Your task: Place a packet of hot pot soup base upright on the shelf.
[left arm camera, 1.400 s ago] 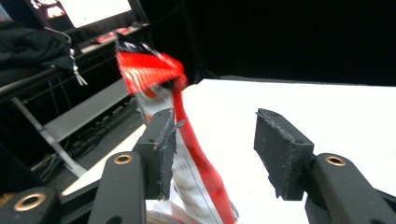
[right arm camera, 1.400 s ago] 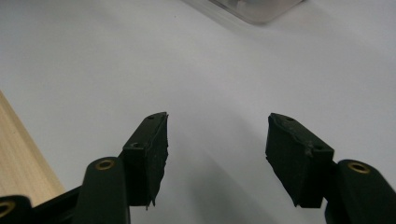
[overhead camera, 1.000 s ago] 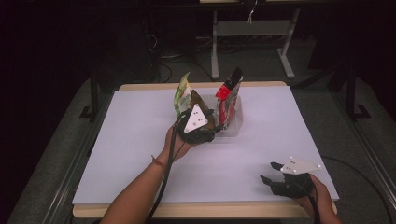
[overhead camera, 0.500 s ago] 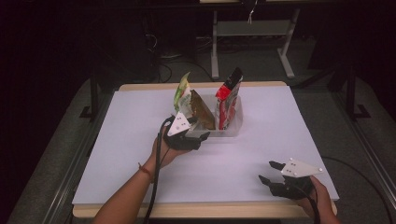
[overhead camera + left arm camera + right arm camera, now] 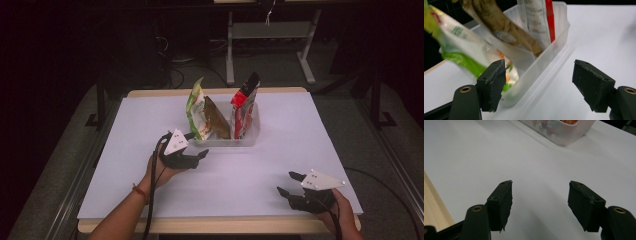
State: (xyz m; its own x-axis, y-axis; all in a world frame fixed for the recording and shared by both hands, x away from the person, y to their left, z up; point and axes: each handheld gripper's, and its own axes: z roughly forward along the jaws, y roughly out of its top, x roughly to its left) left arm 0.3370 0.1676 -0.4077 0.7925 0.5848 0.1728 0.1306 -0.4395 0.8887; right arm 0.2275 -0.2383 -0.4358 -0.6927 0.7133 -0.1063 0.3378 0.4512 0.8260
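Observation:
A clear plastic bin (image 5: 230, 142) stands at the far middle of the white table. Upright in it are a green-and-white packet (image 5: 196, 107), a brown packet (image 5: 216, 120) and a red-and-white packet (image 5: 245, 107). My left gripper (image 5: 199, 144) hovers just before the bin's front left corner. Its jaws have just been opening and stand wide, with nothing between them. In the left gripper view (image 5: 540, 85), the bin wall (image 5: 549, 52), the green packet (image 5: 461, 50) and the brown packet (image 5: 506, 30) lie close ahead. My right gripper (image 5: 286, 183) rests open near the front right edge.
The white table top (image 5: 140, 125) spreads wide on both sides of the bin. Its wooden front edge (image 5: 434, 202) lies close beside the right gripper. In the right gripper view (image 5: 540, 202), a corner of the bin (image 5: 564, 135) is far ahead. Dark floor and a metal stand lie beyond the table.
The left gripper has drawn back from the bin toward the near left and sunk lower, its jaws wider. The brown packet stays in the bin. The right gripper has kept still.

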